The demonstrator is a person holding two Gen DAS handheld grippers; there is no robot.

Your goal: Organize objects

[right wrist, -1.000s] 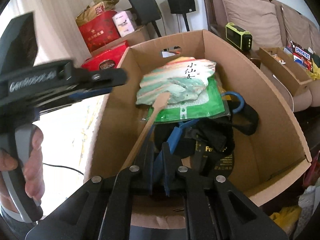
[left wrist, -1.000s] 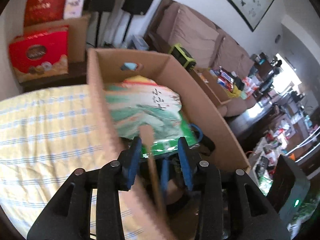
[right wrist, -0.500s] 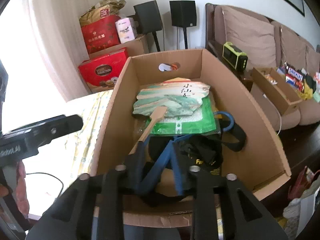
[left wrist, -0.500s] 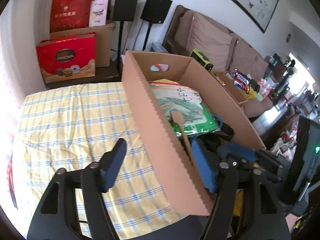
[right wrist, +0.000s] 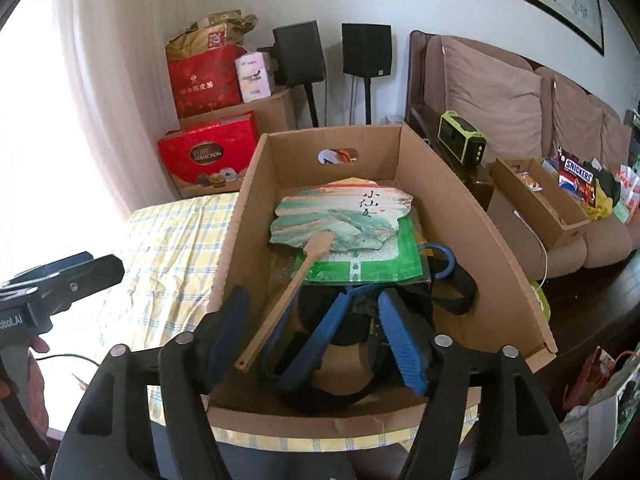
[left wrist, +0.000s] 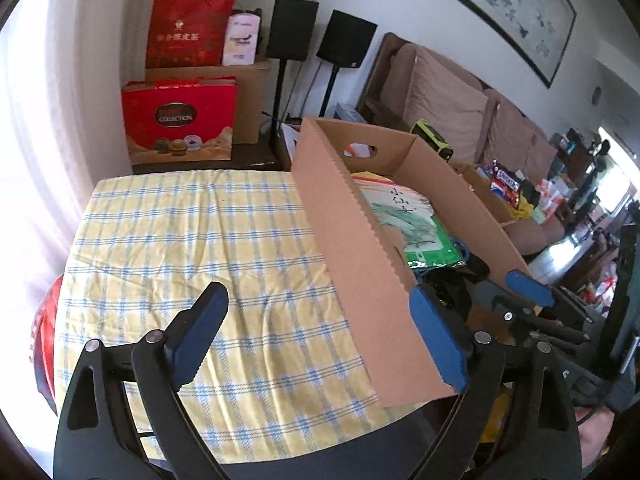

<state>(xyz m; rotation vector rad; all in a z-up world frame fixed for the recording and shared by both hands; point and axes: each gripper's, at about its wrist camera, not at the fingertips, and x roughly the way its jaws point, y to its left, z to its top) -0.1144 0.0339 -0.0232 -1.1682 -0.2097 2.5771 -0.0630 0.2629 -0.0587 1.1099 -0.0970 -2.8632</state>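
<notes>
An open cardboard box stands on the yellow checked tablecloth. Inside it, a green and white hand fan lies on a green bag and a black bag with blue straps. My right gripper hovers over the box's near end, its jaws opening. The fan's wooden handle lies between the fingers, and neither pad presses it. My left gripper is also opening and astride the box's left wall without touching it; it also shows at the left edge.
Red gift boxes and a brown carton stand behind the table, with two black speakers on stands. A brown sofa runs along the right, with a green radio and a snack box beside it.
Both grippers have opened wide. The right one let go of the fan's handle and rose slightly. The left one drew back and left, from over the box to astride its left wall.
</notes>
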